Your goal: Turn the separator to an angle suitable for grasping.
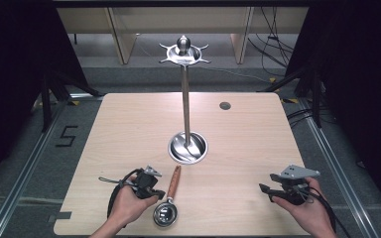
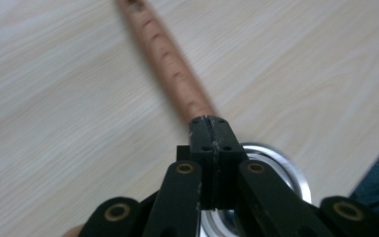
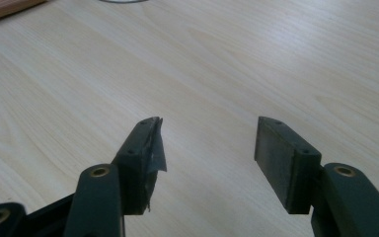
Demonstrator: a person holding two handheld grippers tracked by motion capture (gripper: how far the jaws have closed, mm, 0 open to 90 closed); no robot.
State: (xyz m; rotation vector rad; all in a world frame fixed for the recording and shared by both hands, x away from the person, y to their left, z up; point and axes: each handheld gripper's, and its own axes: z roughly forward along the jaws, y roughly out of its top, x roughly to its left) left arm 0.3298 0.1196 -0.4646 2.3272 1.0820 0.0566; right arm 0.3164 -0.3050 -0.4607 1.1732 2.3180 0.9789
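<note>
Near left on the pale wooden table (image 1: 238,148), the left gripper (image 2: 209,123) is pinched fully closed beside the wooden-handled steel ladle (image 1: 167,204). Right gripper (image 3: 207,143) gapes empty. Farther off: a steel rack's dish-shaped base (image 1: 187,148).

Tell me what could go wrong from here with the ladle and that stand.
The left tongs are shut with nothing between them, above the ladle; unless reopened they would likely push it, not grip it. Its round wooden handle might roll or slip on the table. The hanging stand is tall and thin; bumping it while lifting could tip it. The right tongs are open, off to the side.
</note>
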